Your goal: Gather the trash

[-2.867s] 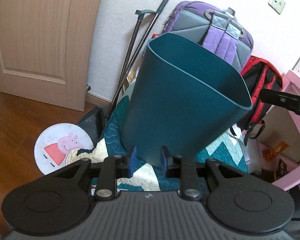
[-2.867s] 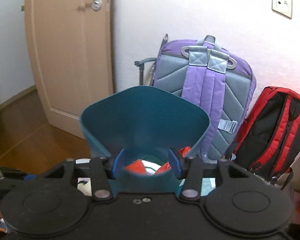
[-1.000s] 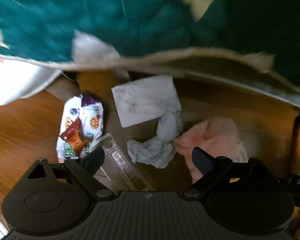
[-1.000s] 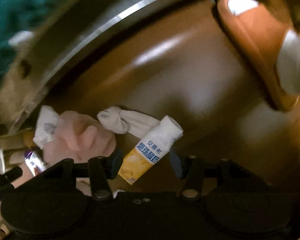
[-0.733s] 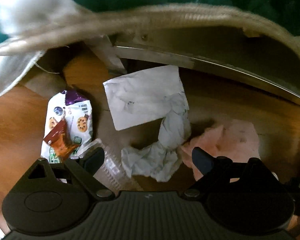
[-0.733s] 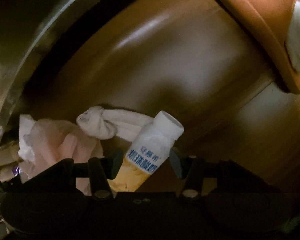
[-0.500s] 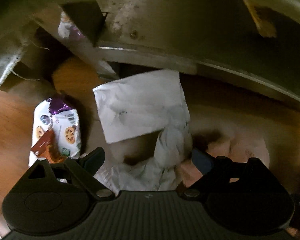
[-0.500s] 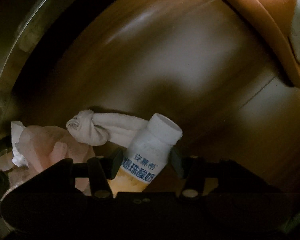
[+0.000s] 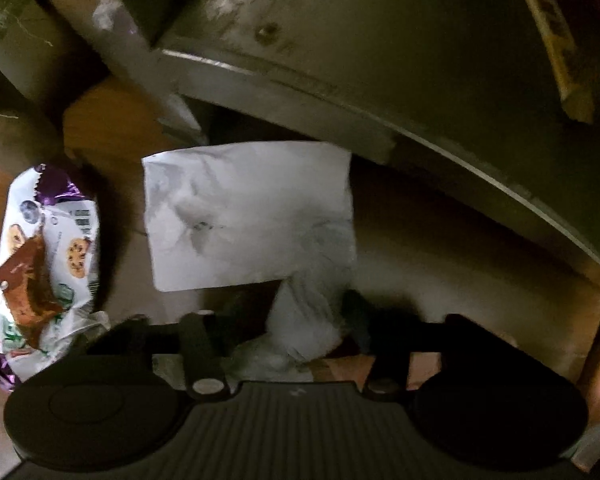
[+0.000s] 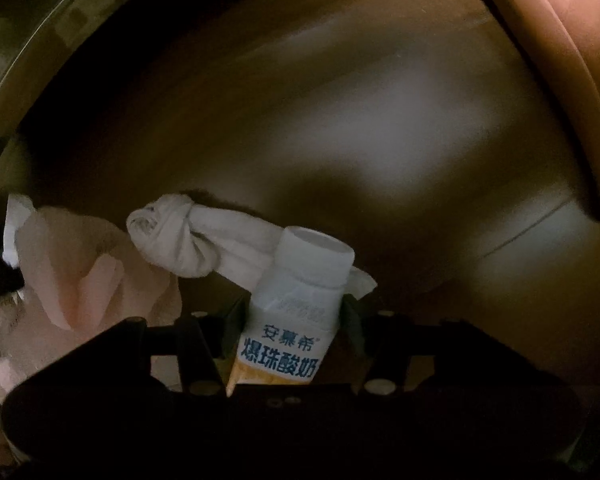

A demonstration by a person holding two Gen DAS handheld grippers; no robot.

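Right wrist: smooth cylindrical yogurt bottle (image 10: pixel 296 312) beside twisted, soft tissue (image 10: pixel 188 246)

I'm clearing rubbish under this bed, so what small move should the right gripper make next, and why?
Probably close the right gripper on the white and orange yogurt drink bottle. The bottle's neck already sits between its fingers, which seem to flank it closely, and the twisted white tissue lies just behind it.

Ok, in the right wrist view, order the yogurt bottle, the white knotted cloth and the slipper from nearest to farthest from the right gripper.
1. Yogurt bottle: between the right gripper fingers.
2. White knotted cloth: just behind the bottle, to the left.
3. Slipper: far upper right.
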